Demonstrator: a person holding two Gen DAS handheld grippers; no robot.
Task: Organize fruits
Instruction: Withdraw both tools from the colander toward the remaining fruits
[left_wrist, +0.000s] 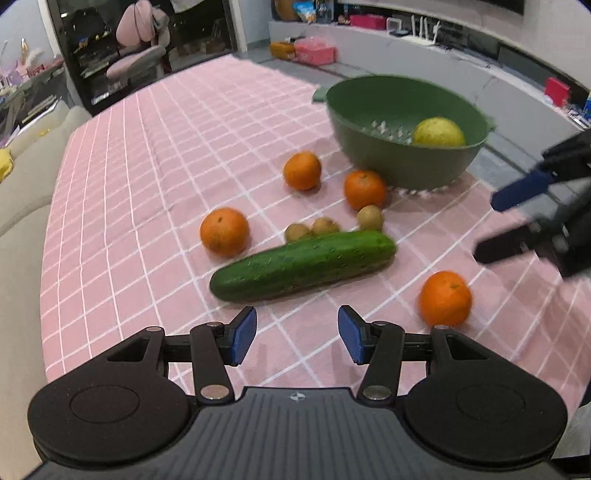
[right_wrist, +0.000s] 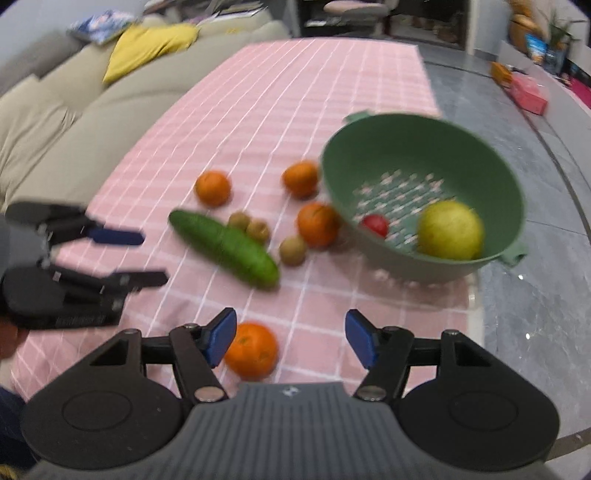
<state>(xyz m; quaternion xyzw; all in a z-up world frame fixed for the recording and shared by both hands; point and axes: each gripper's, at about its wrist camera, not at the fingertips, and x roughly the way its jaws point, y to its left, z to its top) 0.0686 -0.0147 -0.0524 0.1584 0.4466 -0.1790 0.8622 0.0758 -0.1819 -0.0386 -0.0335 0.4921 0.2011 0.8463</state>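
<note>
A green colander bowl (left_wrist: 388, 158) stands on the pink checked cloth and holds a yellow-green pear (left_wrist: 439, 132); the right wrist view also shows the bowl (right_wrist: 424, 147), the pear (right_wrist: 450, 229) and a small red fruit (right_wrist: 375, 225) in it. Several oranges lie on the cloth, one nearest (left_wrist: 446, 298), which is just ahead of my right gripper (right_wrist: 291, 338) beside its left fingertip (right_wrist: 221, 339). A cucumber (left_wrist: 303, 264) lies just ahead of my left gripper (left_wrist: 297, 332). Three small brown fruits (left_wrist: 325, 226) sit behind it. Both grippers are open and empty.
A beige sofa (right_wrist: 74, 110) with a yellow cushion (right_wrist: 147, 48) runs along the cloth's left side. The grey table edge (right_wrist: 517, 295) lies right of the bowl. A pink chair (left_wrist: 140, 44) and cluttered shelves stand beyond.
</note>
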